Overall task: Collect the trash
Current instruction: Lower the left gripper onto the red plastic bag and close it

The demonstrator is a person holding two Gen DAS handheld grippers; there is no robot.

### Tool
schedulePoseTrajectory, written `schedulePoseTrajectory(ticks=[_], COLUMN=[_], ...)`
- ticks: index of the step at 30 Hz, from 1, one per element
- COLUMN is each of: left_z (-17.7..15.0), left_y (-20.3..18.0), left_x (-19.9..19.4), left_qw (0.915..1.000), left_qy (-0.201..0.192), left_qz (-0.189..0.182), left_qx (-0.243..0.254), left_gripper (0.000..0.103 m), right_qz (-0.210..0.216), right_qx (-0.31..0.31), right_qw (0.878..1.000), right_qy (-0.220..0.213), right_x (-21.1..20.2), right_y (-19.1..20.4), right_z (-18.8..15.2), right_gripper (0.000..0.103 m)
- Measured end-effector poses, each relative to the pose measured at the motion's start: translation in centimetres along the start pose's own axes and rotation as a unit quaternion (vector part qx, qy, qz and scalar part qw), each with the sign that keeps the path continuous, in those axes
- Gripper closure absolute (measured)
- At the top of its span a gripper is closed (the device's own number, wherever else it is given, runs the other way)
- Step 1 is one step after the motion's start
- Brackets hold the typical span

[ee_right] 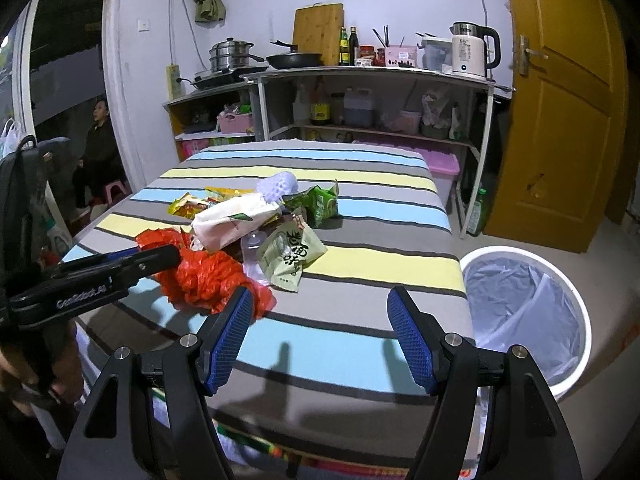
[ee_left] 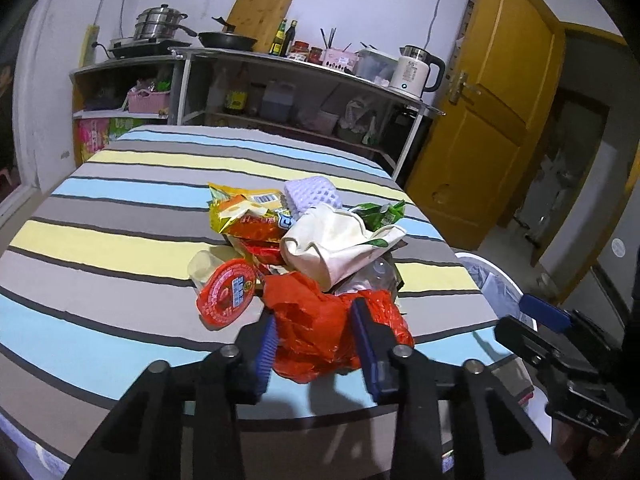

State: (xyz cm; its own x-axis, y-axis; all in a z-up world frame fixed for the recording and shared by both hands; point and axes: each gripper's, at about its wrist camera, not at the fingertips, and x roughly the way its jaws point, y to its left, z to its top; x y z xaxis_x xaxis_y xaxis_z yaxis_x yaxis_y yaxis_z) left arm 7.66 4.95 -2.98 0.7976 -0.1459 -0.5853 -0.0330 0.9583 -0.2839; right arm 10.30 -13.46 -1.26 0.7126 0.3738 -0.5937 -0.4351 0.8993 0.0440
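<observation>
A heap of trash lies on the striped tablecloth (ee_left: 120, 240). It holds a crumpled red plastic bag (ee_left: 316, 332) (ee_right: 200, 276), a white cloth pouch (ee_left: 340, 244) (ee_right: 232, 220), a red-lidded cup (ee_left: 226, 292), yellow snack wrappers (ee_left: 240, 208), green packets (ee_right: 320, 200) and a clear bottle (ee_right: 254, 248). My left gripper (ee_left: 315, 314) (ee_right: 168, 254) has both blue pads pressed into the red bag at the heap's near edge. Over the table's front edge, right of the heap, my right gripper (ee_right: 322, 294) stands open with nothing between its fingers.
A white bin (ee_right: 584, 312) (ee_left: 492, 272) with a pale liner stands on the floor off the table's right corner. Behind the table is a shelf (ee_right: 360, 72) with pots, bottles and a kettle (ee_right: 472, 52). A yellow door (ee_right: 560, 100) is at right. A person (ee_right: 98, 140) sits far left.
</observation>
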Motion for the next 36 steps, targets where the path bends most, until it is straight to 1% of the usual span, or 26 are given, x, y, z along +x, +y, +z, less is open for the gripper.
schedulePoseTrajectory(ticks=[1, 3, 5, 6, 7, 12, 14, 17, 22, 29, 32, 35, 36], left_z=[0.1, 0.2, 0.4, 0.5, 0.6, 1.2, 1.3, 1.3, 1.4, 1.1, 1.1, 1.0, 0.9], left_y=[0.0, 0.1, 0.1, 0.1, 0.2, 1.0, 1.4, 2.0, 2.7, 3.0, 3.1, 3.2, 3.0], left_x=[-0.2, -0.6, -1.3, -1.6, -1.9, -3.5, -3.9, -4.3, -4.3, -4.2, -4.1, -4.0, -4.0], left_qw=[1.0, 1.0, 0.9999, 0.9998, 0.9997, 0.9992, 0.999, 0.9989, 0.9989, 0.9988, 0.9988, 0.9989, 0.9989], left_qy=[-0.002, -0.007, -0.015, -0.018, -0.022, -0.039, -0.043, -0.047, -0.047, -0.048, -0.048, -0.048, -0.048], left_qz=[-0.004, -0.006, -0.007, -0.007, -0.007, -0.002, 0.001, 0.004, 0.004, 0.001, 0.0, -0.002, -0.002], left_qx=[0.001, 0.001, 0.005, 0.006, 0.006, 0.008, 0.006, 0.002, -0.003, -0.001, -0.002, -0.003, -0.003], left_gripper=[0.077, 0.079, 0.082, 0.087, 0.088, 0.09, 0.09, 0.09, 0.09, 0.09, 0.09, 0.09, 0.09], right_qz=[0.001, 0.004, 0.01, 0.014, 0.018, 0.042, 0.06, 0.07, 0.092, 0.122, 0.145, 0.159, 0.16], right_qx=[0.0, -0.001, -0.005, -0.008, -0.01, -0.014, -0.006, 0.003, 0.036, 0.093, 0.129, 0.174, 0.179], right_qw=[1.0, 1.0, 1.0, 1.0, 1.0, 0.999, 0.998, 0.997, 0.994, 0.984, 0.976, 0.963, 0.962], right_qy=[0.0, 0.001, 0.004, 0.005, 0.007, 0.007, 0.013, 0.022, 0.055, 0.087, 0.101, 0.127, 0.131], right_x=[0.2, 0.6, 1.2, 1.4, 1.6, 2.8, 3.5, 4.7, 7.5, 9.9, 10.6, 11.8, 12.0], right_y=[0.0, 0.2, 0.5, 0.6, 0.8, 1.9, 2.1, 2.3, 2.0, 1.2, 0.6, -0.5, -0.4], right_z=[0.2, 0.6, 1.0, 1.2, 1.3, 2.4, 2.9, 3.7, 5.0, 6.1, 6.3, 6.2, 6.2], right_gripper=[0.034, 0.038, 0.044, 0.05, 0.052, 0.053, 0.058, 0.063, 0.067, 0.071, 0.071, 0.071, 0.071])
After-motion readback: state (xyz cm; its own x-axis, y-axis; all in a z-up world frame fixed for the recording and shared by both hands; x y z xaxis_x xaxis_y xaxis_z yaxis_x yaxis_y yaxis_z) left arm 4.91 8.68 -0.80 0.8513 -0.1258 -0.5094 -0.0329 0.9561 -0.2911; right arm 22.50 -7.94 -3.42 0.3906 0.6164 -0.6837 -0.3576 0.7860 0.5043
